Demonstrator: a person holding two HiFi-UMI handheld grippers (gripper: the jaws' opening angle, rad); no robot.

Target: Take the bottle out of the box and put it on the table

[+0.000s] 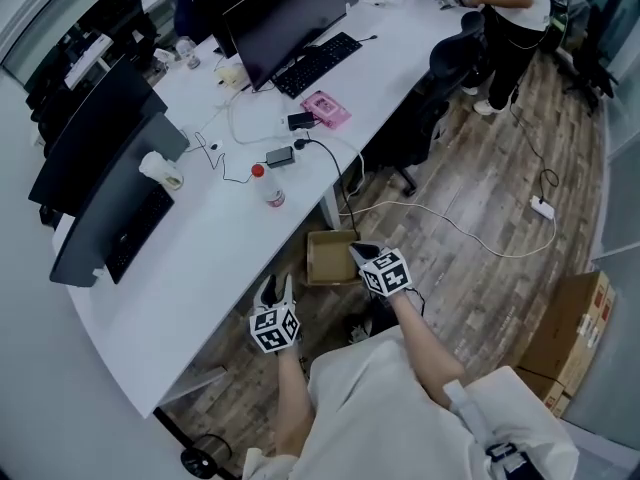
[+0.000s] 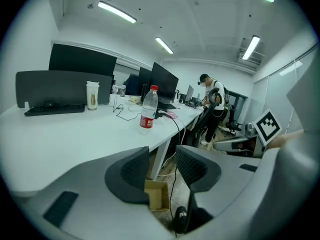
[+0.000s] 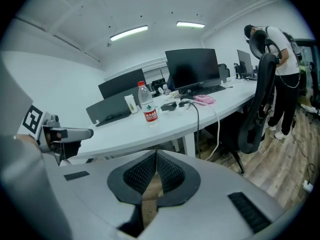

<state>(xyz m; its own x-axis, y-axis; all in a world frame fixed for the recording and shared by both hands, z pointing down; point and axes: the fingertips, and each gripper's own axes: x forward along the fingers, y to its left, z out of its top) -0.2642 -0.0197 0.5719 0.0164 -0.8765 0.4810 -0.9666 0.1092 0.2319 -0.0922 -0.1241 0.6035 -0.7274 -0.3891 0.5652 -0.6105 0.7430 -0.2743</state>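
Note:
A clear bottle (image 1: pixel 268 186) with a red cap and red label stands upright on the white table (image 1: pixel 210 258); it also shows in the left gripper view (image 2: pixel 148 109) and the right gripper view (image 3: pixel 147 105). An open cardboard box (image 1: pixel 330 258) sits on the wooden floor beside the table leg, its inside empty as far as I can see. My left gripper (image 1: pixel 275 288) (image 2: pixel 162 154) hangs open at the table's edge with nothing between its jaws; the box (image 2: pixel 156 194) shows through the gap. My right gripper (image 1: pixel 360 252) (image 3: pixel 156 155) is over the box, shut with nothing held.
Monitors (image 1: pixel 285 13), keyboards (image 1: pixel 318 63), a pink item (image 1: pixel 326 108), a cup (image 1: pixel 163 172) and cables lie on the table. An office chair (image 1: pixel 440 78) and a person (image 1: pixel 510 18) stand at the far end. Cardboard boxes (image 1: pixel 570 338) sit at the right.

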